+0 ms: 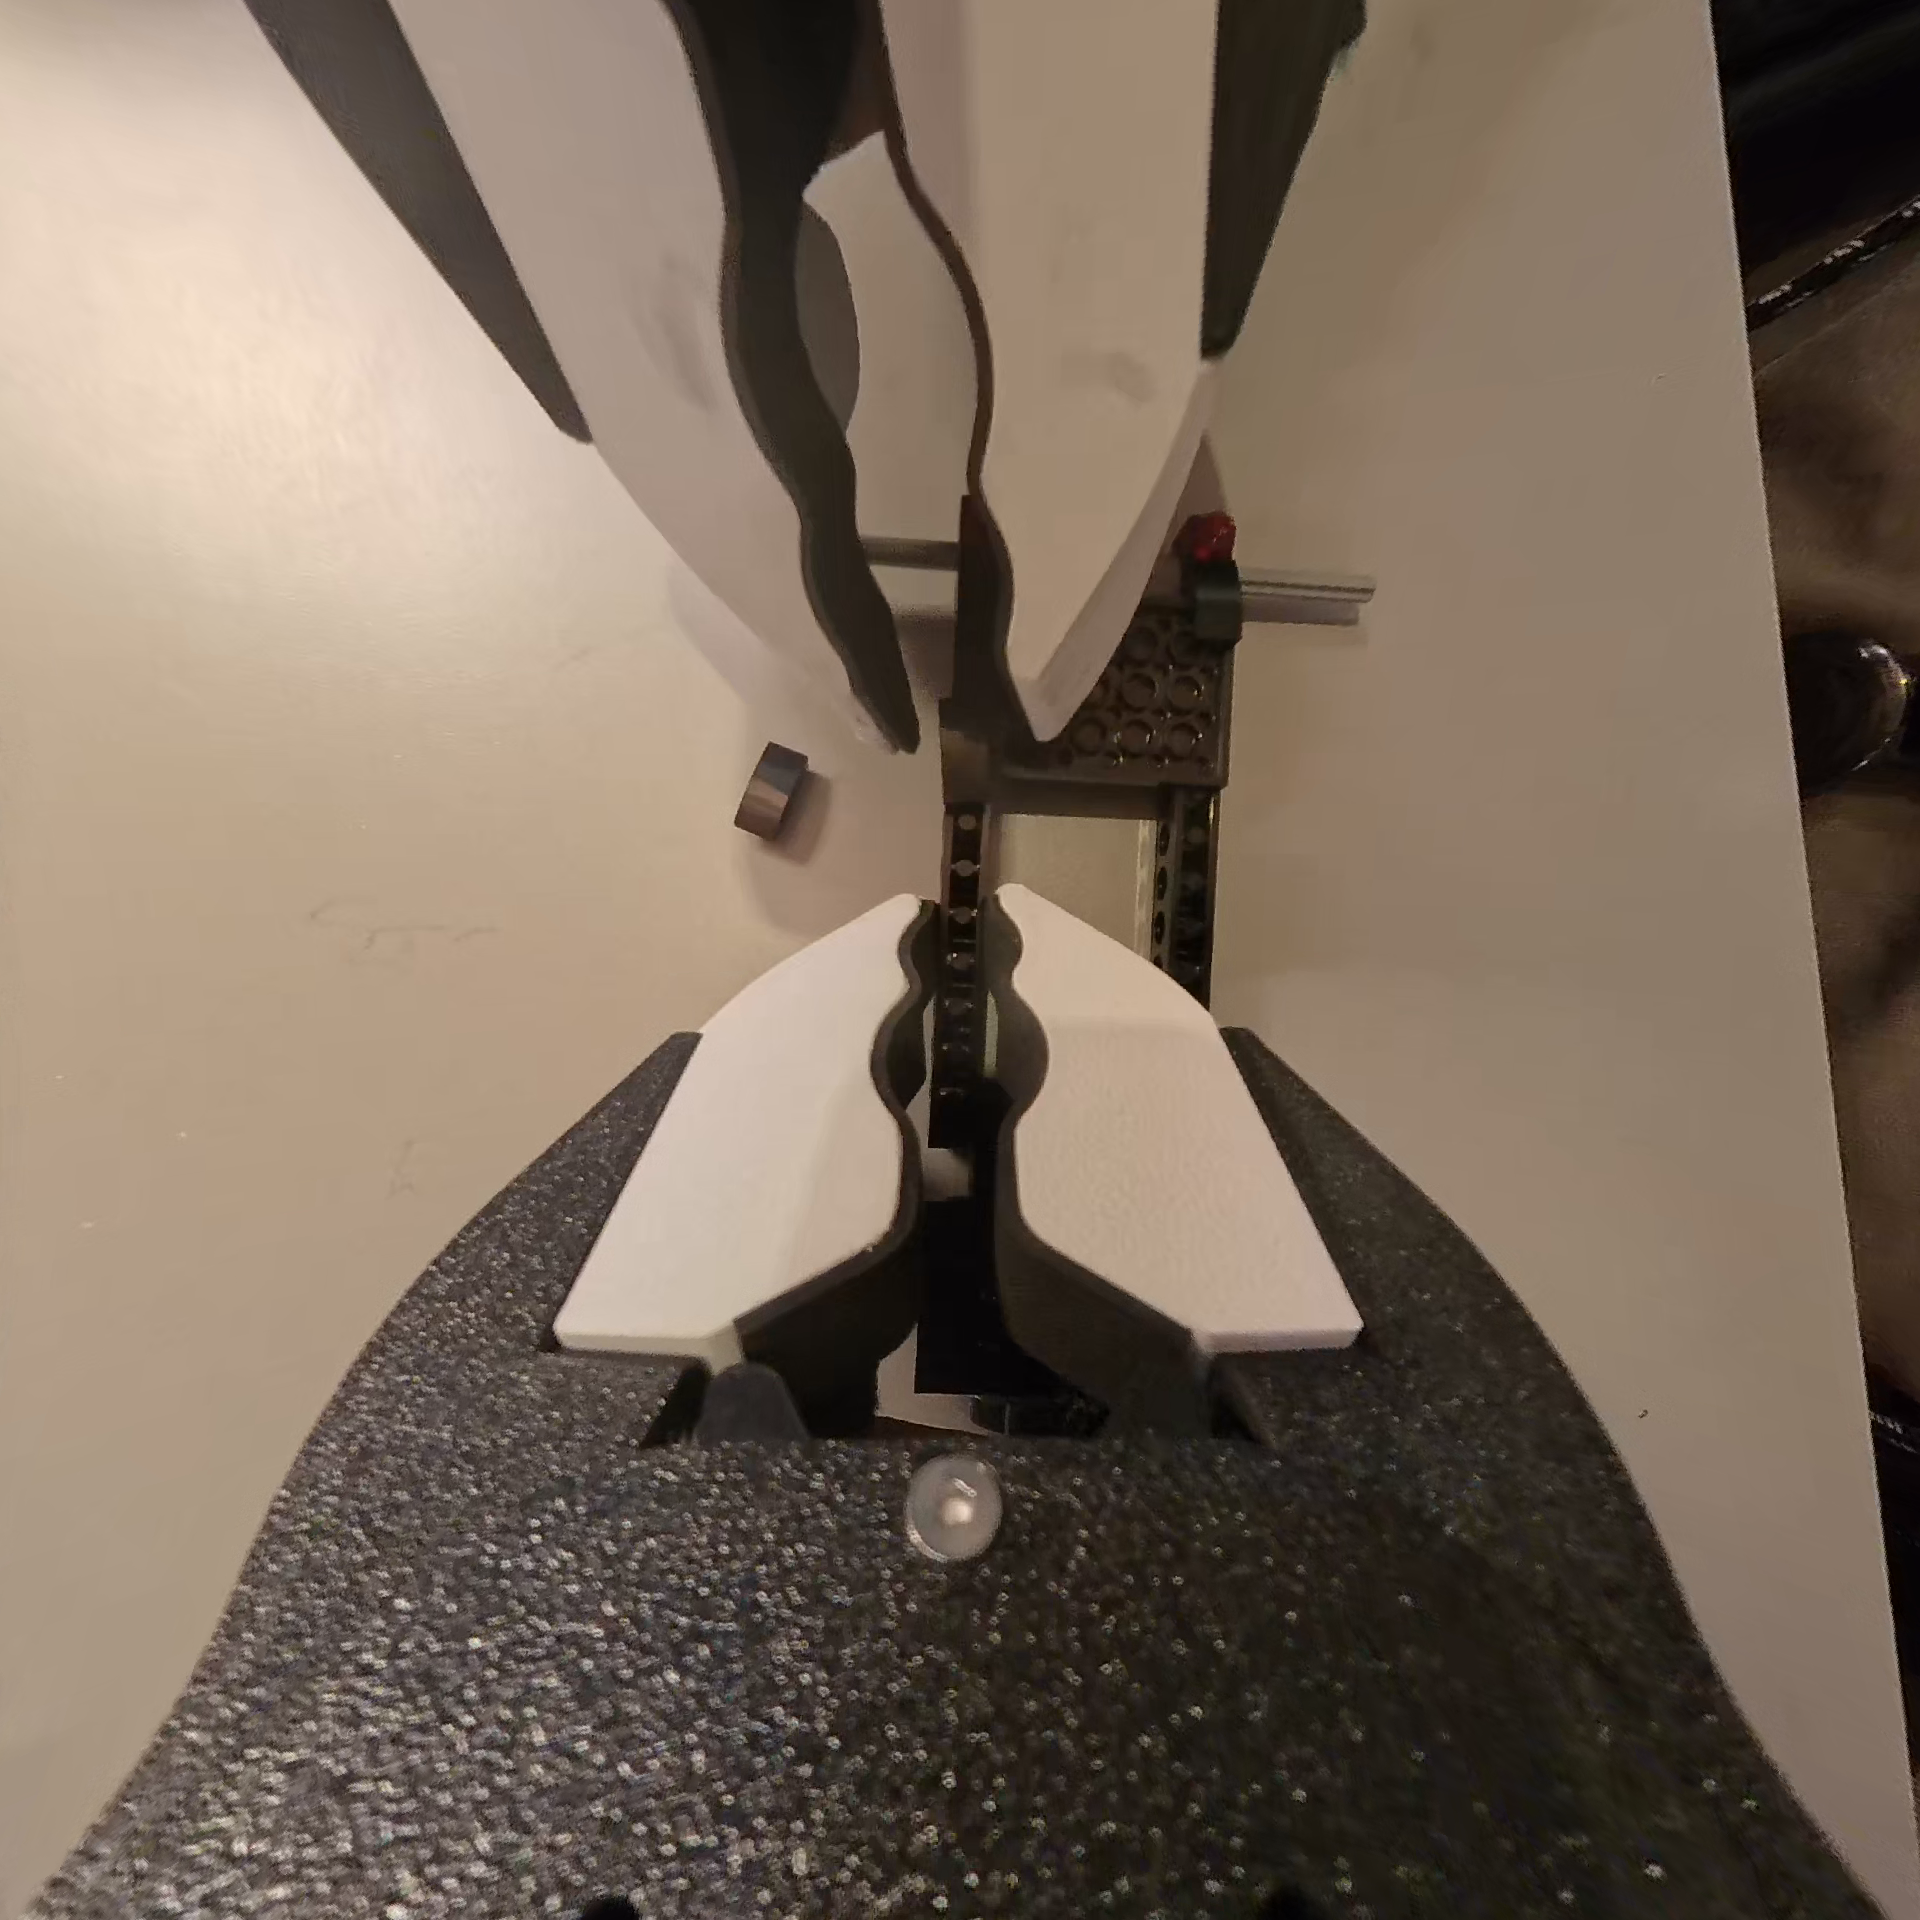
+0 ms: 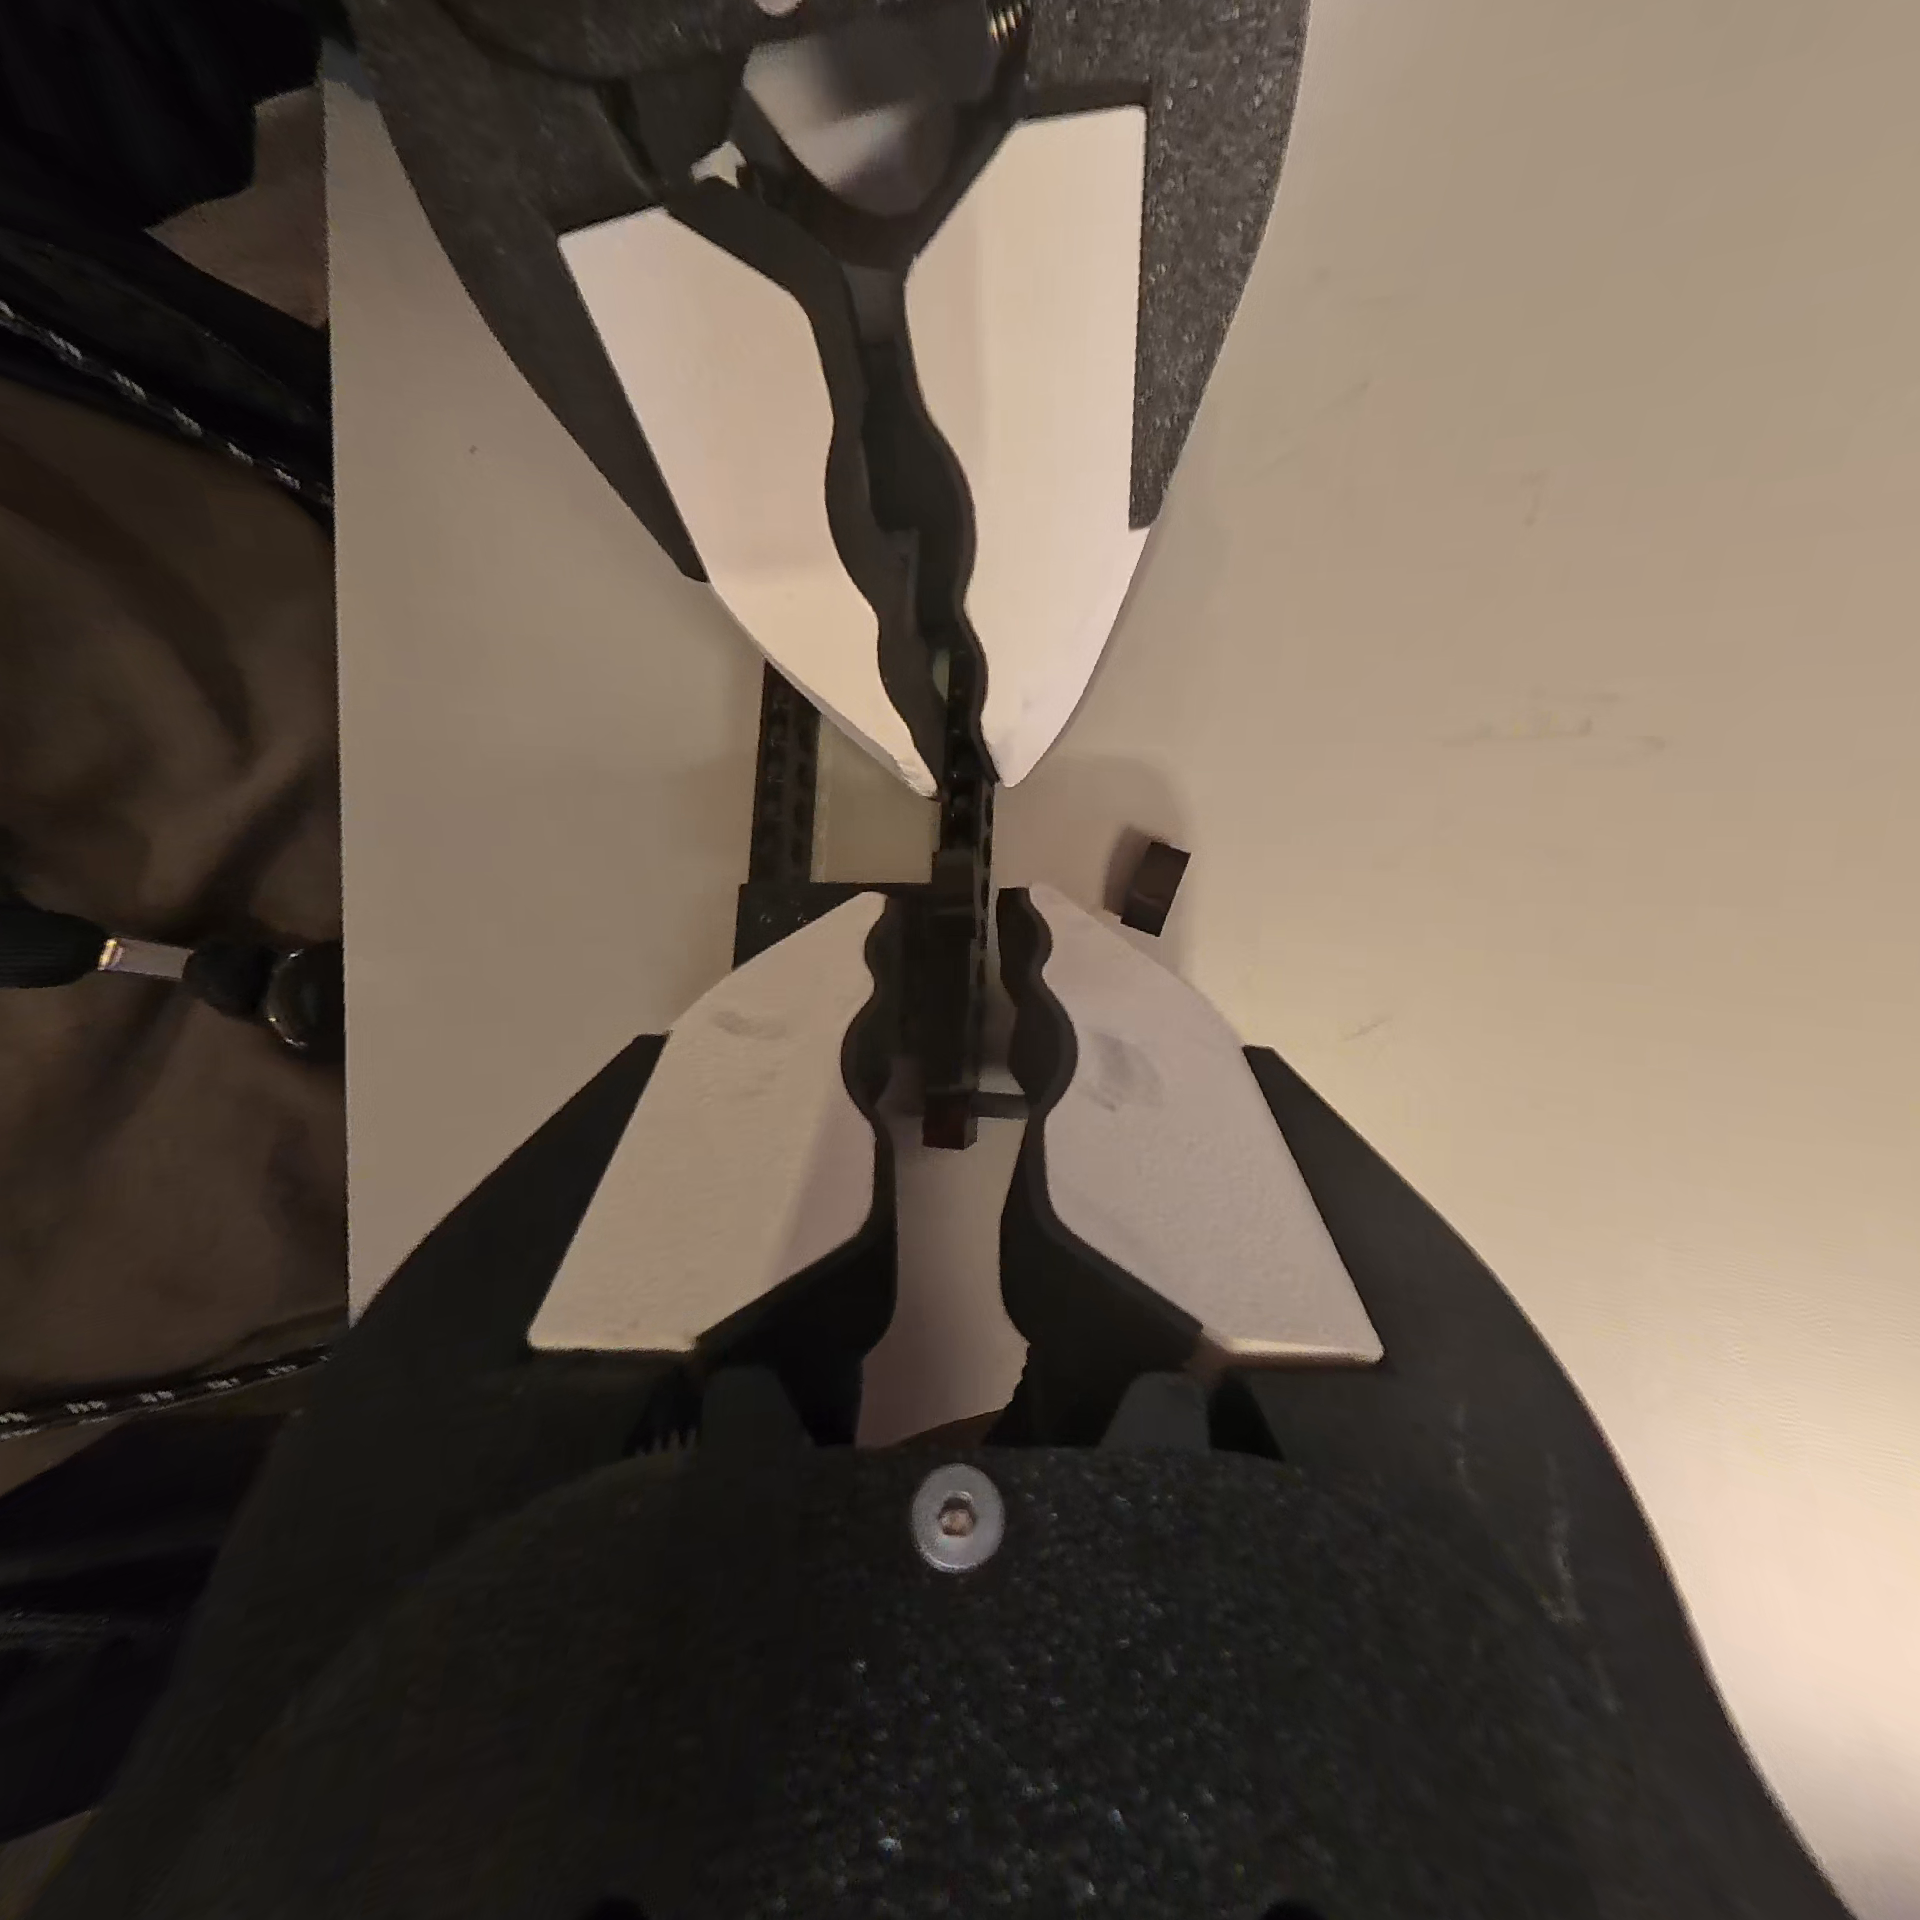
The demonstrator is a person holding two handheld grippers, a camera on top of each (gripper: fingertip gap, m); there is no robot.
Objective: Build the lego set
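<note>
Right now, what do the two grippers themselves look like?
Both match: the left gripper and right gripper have white wedge-shaped fingers with dark wavy inner pads, set in a black pebbled body. A round fastener sits at the centre of each body. No cables show.

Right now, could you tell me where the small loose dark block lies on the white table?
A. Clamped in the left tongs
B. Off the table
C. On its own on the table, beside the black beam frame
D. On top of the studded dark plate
C: the small dark block rests alone on the white table, apart from the black beam frame and from both tongs.
</note>
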